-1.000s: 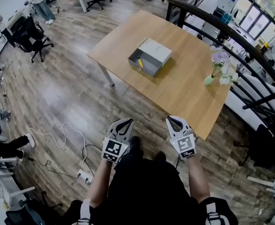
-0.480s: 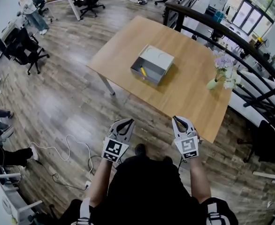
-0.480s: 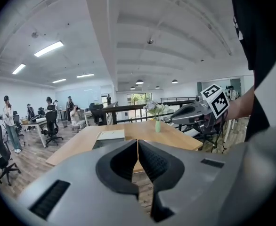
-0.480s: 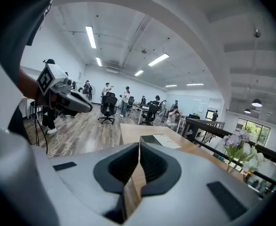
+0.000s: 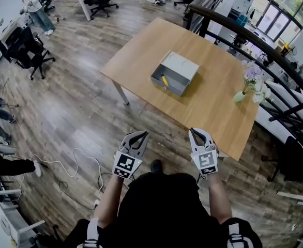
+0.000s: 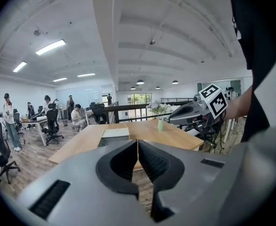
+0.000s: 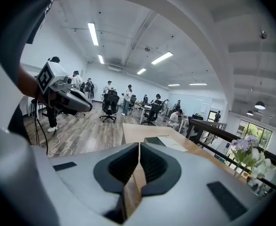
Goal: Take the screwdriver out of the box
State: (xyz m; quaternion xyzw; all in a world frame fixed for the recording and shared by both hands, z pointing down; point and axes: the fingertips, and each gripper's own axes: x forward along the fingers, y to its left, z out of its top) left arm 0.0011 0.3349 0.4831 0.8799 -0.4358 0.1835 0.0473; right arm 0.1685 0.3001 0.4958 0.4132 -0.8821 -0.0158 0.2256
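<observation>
**Both hand-held grippers closed and empty, well short of the counter**

A white cable (image 5: pixel 81 156) loops over the floor beside the person's feet and could trip them on the walk in. The left hand-held gripper (image 5: pixel 136 135) is closed on nothing. The open grey box (image 5: pixel 182 65) sits mid-counter (image 5: pixel 208 105), with what looks like the yellow-handled screwdriver (image 5: pixel 165 80) lying inside. The right hand-held gripper (image 5: pixel 197 132) has its jaws together, empty. Unless the jaws part first, they would shove the box, and its walls crowd any reach. The flower vase (image 5: pixel 240 96) stands well right, and a wide swing could tip it.
</observation>
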